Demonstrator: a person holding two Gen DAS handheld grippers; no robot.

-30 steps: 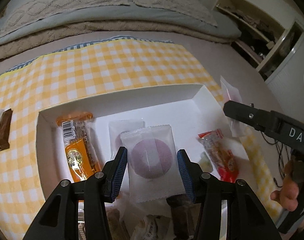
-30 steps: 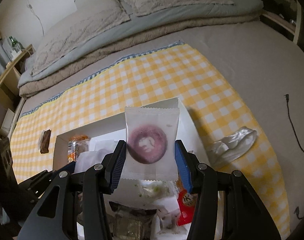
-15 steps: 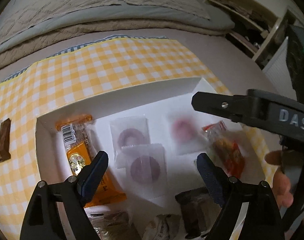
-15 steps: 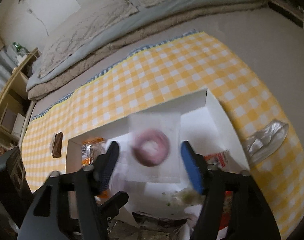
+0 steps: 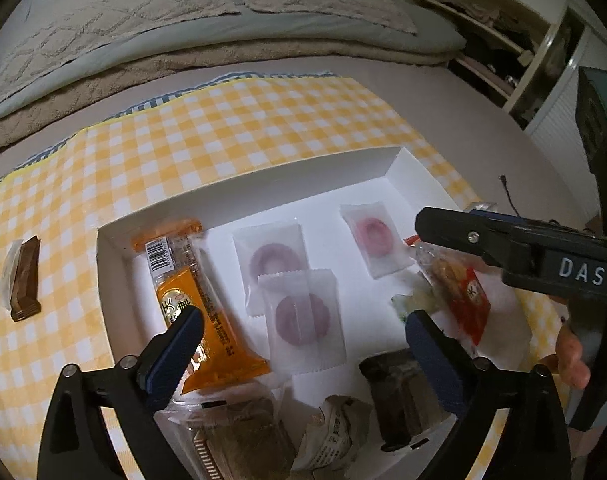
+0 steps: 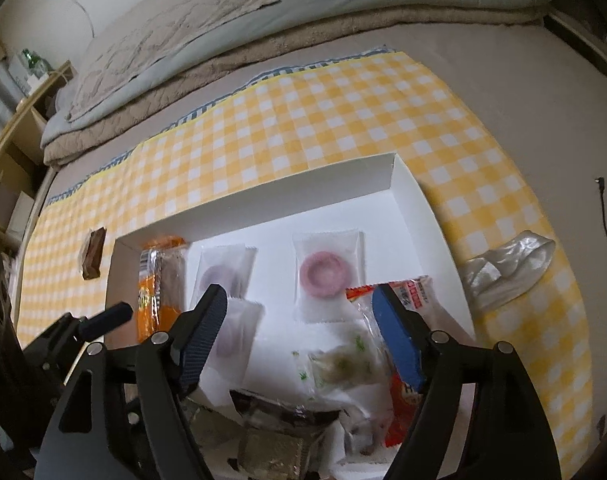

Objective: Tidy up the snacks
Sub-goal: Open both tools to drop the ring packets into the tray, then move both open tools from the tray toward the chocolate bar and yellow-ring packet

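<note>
Snacks lie sorted in the white box (image 5: pixel 115 280) on the checked cloth (image 5: pixel 263 128): 3 ring-cookie packets, an orange bar (image 5: pixel 191 300) and a red packet (image 5: pixel 463 300). One risk, as I judge it: the front purple packet (image 5: pixel 303 320) overlaps the packet behind (image 5: pixel 271 256), so a careless pinch could drag both. Left gripper (image 5: pixel 303 340) hangs wide open and empty just above that front packet. Right gripper (image 6: pixel 299 320), equally spread and empty, hovers over the pink packet (image 6: pixel 327 274). A chocolate bar (image 5: pixel 25 280) sits outside the box.
</note>
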